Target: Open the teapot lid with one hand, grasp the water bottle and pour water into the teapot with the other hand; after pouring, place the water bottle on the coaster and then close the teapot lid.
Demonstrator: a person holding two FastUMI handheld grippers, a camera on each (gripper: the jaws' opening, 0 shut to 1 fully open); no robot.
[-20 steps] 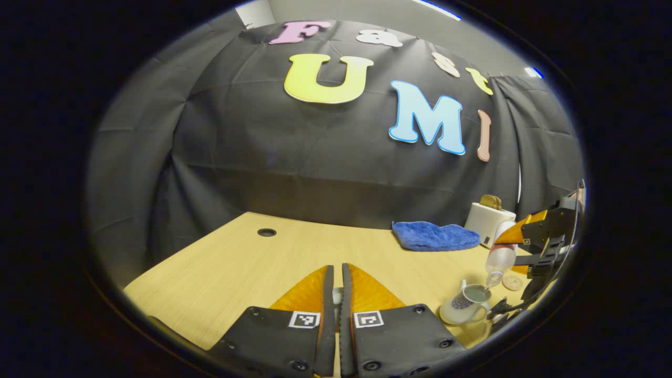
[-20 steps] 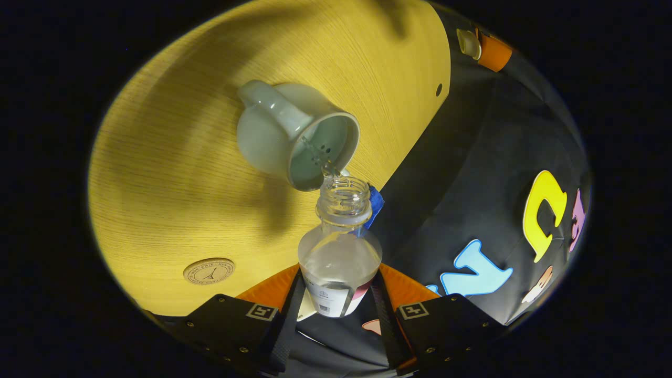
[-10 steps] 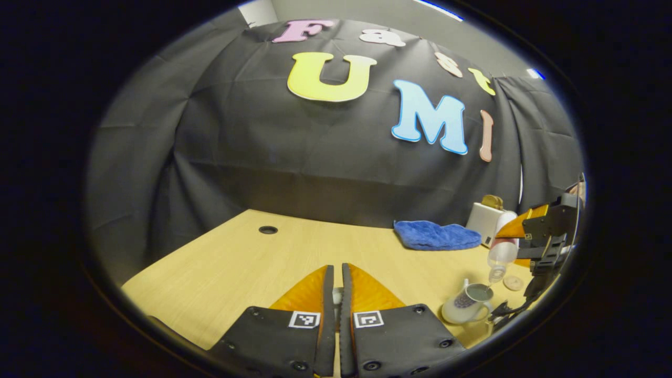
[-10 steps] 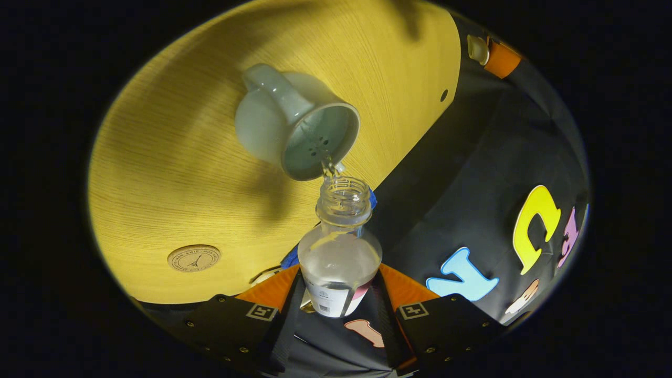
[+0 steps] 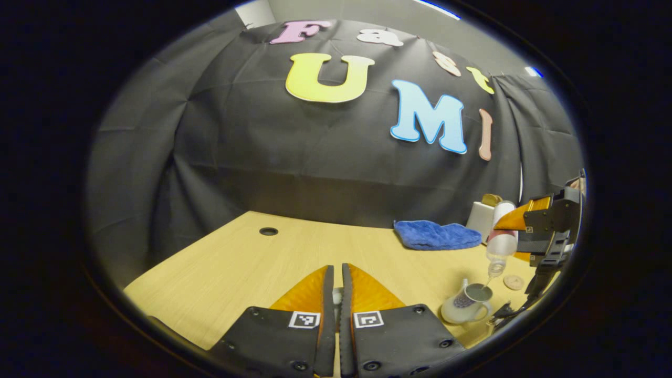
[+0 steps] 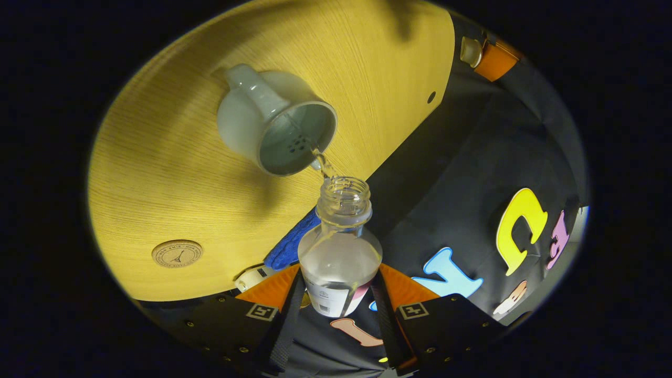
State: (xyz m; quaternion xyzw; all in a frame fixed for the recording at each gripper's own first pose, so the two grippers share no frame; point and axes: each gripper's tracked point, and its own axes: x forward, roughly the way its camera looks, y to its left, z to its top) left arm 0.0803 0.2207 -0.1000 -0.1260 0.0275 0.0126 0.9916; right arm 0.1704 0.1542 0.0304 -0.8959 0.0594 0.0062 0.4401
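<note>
Clear water bottle (image 6: 339, 247) clamped in right gripper (image 6: 338, 294), tipped above open teapot (image 6: 275, 136), left gripper (image 5: 336, 294) closed.

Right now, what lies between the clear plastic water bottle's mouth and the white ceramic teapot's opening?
In the right gripper view, a thin stream of water bridges the clear plastic bottle and the open white ceramic teapot.
</note>
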